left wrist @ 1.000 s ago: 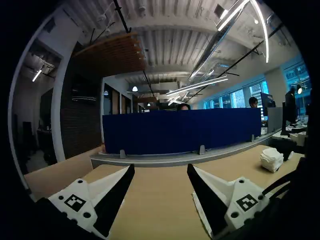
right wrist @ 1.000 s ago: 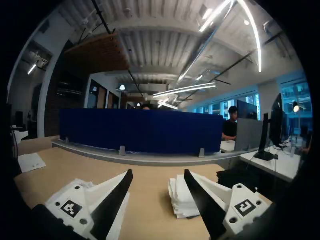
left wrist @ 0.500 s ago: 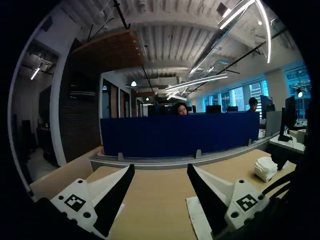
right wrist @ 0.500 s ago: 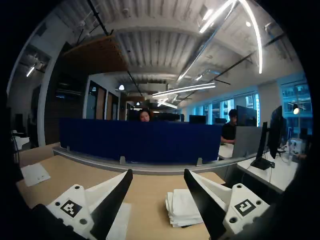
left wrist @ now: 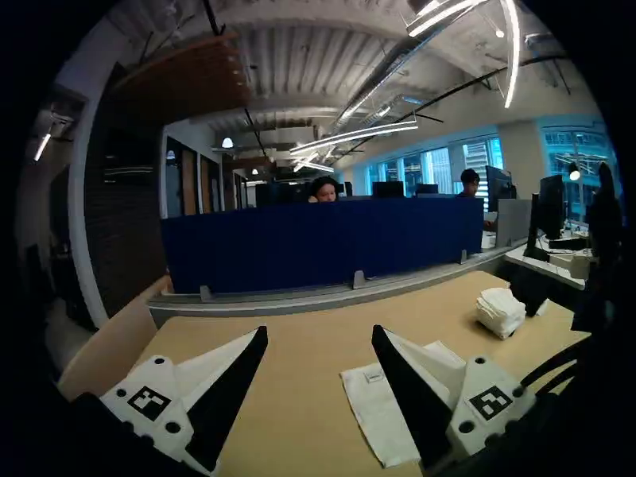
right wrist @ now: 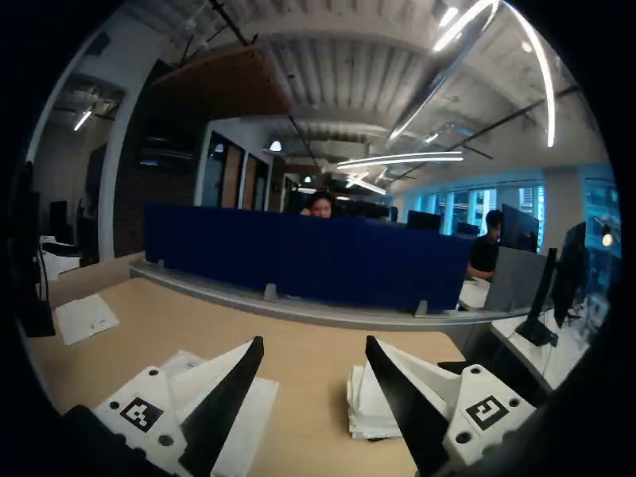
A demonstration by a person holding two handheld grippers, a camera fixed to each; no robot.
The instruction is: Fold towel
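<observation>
Left gripper view: left hand-held gripper [left wrist: 318, 334] at the bottom of the frame, both fingers spread wide, nothing between them. It sits above the wooden table [left wrist: 310, 389] without touching anything that can be made out.

Towel [left wrist: 380, 401]: white, lying flat and unfolded on the table, lower right of centre. Its right part is hidden behind the gripper's right finger; a small tag shows near its upper left corner. No finger presses on it.

Stack of folded towels [left wrist: 499, 310]: white, on the table at the right, well apart from the flat towel.

Blue partition [left wrist: 318, 238] runs across the middle of the frame along the table's far edge. A person's head shows above it.

Right gripper view: right hand-held gripper [right wrist: 314, 342] at the bottom of the frame, fingers also wide apart and empty.

The flat towel [right wrist: 256, 409] lies at lower left, partly covered by the left finger. The folded stack [right wrist: 362, 393] sits at lower right of centre, just beside the right finger and partly behind it; whether they touch cannot be told.

White sheet [right wrist: 83, 316] lies flat on the table at the far left. Monitor [right wrist: 568, 278] stands on a neighbouring desk at the right edge.
</observation>
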